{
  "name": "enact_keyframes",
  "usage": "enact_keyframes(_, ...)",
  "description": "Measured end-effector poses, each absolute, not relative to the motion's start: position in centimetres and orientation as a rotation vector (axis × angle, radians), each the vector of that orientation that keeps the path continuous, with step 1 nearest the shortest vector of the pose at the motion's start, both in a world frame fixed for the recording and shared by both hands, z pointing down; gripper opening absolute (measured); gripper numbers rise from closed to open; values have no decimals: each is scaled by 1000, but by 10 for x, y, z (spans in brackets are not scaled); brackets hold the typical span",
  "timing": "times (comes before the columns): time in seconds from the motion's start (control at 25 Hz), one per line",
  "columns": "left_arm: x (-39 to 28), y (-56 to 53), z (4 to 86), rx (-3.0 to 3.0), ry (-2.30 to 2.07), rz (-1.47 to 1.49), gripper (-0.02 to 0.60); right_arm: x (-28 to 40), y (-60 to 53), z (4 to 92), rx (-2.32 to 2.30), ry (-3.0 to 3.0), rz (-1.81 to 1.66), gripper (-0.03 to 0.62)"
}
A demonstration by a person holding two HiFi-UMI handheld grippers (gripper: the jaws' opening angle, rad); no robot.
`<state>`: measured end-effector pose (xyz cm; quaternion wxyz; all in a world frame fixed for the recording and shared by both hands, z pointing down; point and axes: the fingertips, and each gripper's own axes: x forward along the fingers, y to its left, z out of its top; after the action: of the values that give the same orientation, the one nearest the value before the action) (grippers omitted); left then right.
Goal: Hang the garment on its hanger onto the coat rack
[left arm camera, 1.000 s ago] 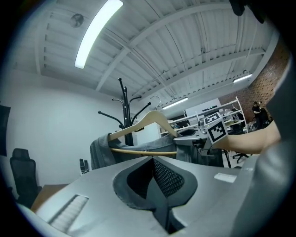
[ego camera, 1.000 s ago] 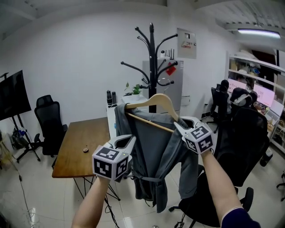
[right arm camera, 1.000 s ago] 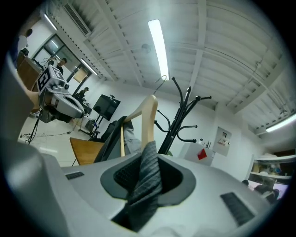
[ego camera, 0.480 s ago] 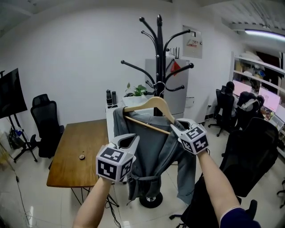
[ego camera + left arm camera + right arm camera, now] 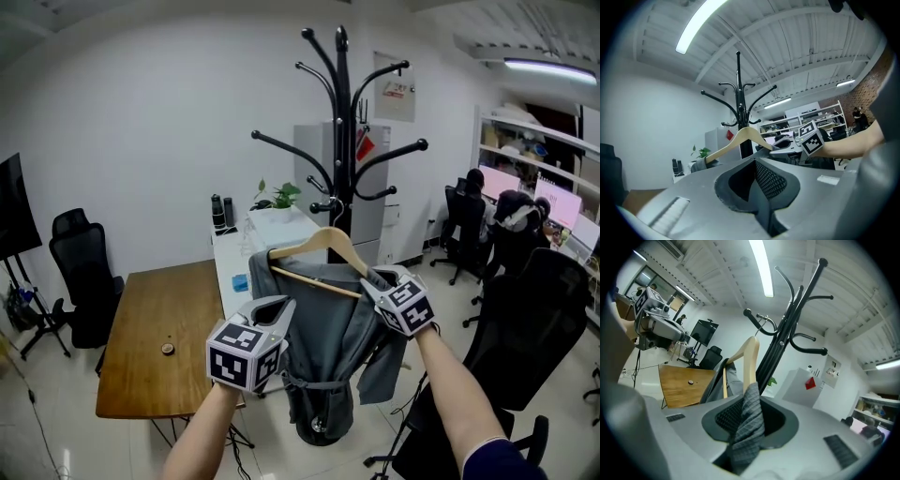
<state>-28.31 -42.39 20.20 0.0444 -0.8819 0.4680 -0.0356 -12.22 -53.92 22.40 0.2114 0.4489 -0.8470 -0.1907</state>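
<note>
A grey garment [image 5: 328, 328] hangs on a wooden hanger [image 5: 323, 246] in front of the black coat rack [image 5: 339, 141]. My right gripper [image 5: 373, 278] is shut on the garment's shoulder at the hanger's right end; in the right gripper view grey checked cloth [image 5: 749, 420] fills the jaws of my right gripper [image 5: 747, 413]. There the hanger [image 5: 749, 362] rises from the jaws, its hook close to the rack [image 5: 787, 333]. My left gripper [image 5: 274, 307] sits by the garment's left edge. In its own view, my left gripper [image 5: 757, 178] looks shut with nothing seen between the jaws.
A wooden table [image 5: 159, 328] stands at left beside a white counter [image 5: 281, 228] with a plant [image 5: 277, 197]. Black office chairs [image 5: 80, 272] [image 5: 516, 337] flank the space. People sit at desks [image 5: 497, 216] far right. A grey cabinet [image 5: 370, 178] stands behind the rack.
Both grippers carried the hanger and garment toward the coat rack, which now looms larger and closer. The garment now hangs in front of the rack's pole and base.
</note>
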Motion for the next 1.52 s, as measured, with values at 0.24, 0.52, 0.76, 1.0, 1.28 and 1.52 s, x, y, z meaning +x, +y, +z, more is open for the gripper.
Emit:
enact_keyframes(0.24,-290,-429,215,-2723,1438,-117,6,-122,-548,237,1243,-2326,-509,109)
enact_keyframes(0.52,-300,-430,228,-2736,1471,-125,6,-125,-555,246,1232,-2330,-487,109)
enact_keyframes(0.76,-299,-429,242,-2756,1485,-145,6,-126,-560,251,1238,-2337,-474,112)
enact_keyframes(1.0,-293,-422,268,-2811,1481,-185,6,-121,-558,246,1325,-2315,-523,139)
enact_keyframes(1.28,-289,-416,295,-2864,1463,-238,6,-113,-522,227,1395,-2387,-547,187)
enact_keyframes(1.52,-278,-415,314,-2928,1415,-254,6,-98,-453,221,1524,-2519,-533,171)
